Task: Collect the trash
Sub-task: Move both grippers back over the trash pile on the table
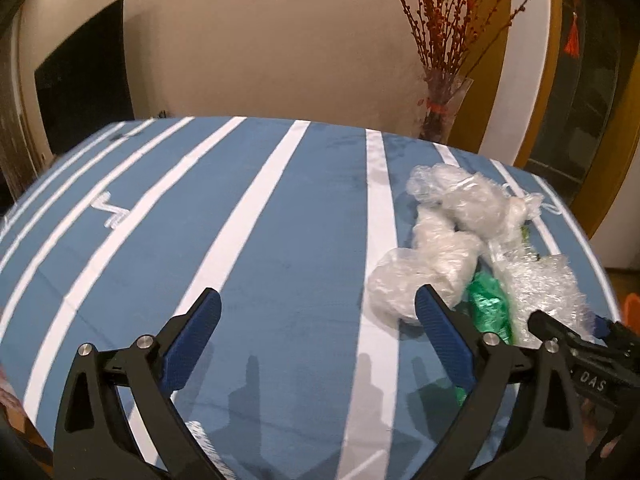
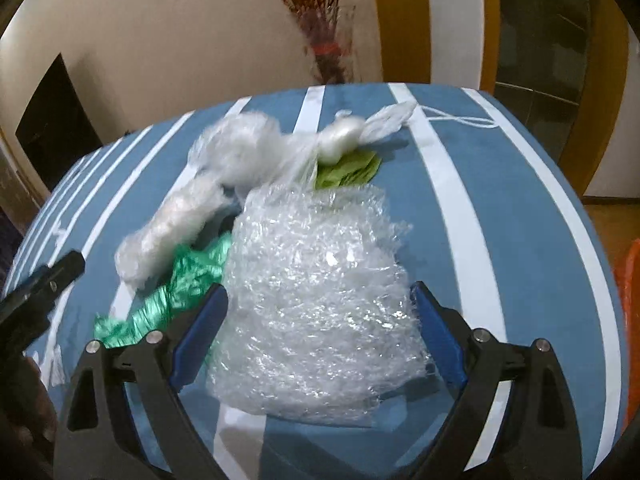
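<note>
A pile of trash lies on the blue, white-striped table (image 1: 280, 240): crumpled clear plastic bags (image 1: 444, 240), a green foil wrapper (image 1: 490, 308) and a bubble wrap sheet (image 1: 548, 288). My left gripper (image 1: 318, 312) is open and empty, just left of the pile. In the right wrist view my right gripper (image 2: 320, 300) is open, its jaws on either side of the bubble wrap (image 2: 320, 280). The clear bags (image 2: 224, 184), the green foil (image 2: 172, 296) and a light green paper (image 2: 348, 172) lie around it. The right gripper also shows in the left wrist view (image 1: 576, 344).
A glass vase of red dried branches (image 1: 444, 104) stands beyond the table's far edge. An orange thing (image 2: 632, 300) shows past the table's right edge. White string (image 2: 460, 120) lies at the far right of the table.
</note>
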The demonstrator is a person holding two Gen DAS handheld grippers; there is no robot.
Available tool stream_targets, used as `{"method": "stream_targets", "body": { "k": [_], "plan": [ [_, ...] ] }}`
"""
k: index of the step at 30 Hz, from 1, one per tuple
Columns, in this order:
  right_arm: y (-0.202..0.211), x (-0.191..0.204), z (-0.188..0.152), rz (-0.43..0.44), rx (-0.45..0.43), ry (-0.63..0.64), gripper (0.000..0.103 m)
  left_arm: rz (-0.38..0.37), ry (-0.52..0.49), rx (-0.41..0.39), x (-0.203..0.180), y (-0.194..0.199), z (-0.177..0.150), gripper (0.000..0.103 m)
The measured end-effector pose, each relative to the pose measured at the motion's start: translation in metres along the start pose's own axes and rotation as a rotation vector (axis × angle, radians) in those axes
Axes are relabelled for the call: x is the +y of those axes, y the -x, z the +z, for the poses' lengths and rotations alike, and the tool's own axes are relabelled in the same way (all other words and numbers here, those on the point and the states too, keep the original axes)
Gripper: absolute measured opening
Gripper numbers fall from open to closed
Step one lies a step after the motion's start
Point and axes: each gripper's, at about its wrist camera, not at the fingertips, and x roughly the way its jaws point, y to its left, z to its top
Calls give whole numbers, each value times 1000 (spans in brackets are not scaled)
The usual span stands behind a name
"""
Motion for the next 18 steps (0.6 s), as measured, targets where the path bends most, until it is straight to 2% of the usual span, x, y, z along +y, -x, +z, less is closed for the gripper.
{"method": "stream_targets", "body": {
  "k": [3,6,11,13,15,18],
  "plan": [
    [5,-7,-6,13,11,9,64,-7,-5,9,0,-3,-1,97],
    [13,-18,-11,-4,1,10,55,-31,3,16,0,-5,1,97],
    [30,-44,-19,-61,-22,-1,50,-85,-4,19,-11,-9,7,97],
    [35,-53,-20,-78,-28,-12,44,-108,-20,22,-20,-13,11,97],
    [39,-62,-21,-89,-35,-26,33,-120,-43,24,-30,-17,14,97],
    [47,-72,-21,-102,-59,-43,25,-129,-99,35,-49,-28,19,97]
  ]
}}
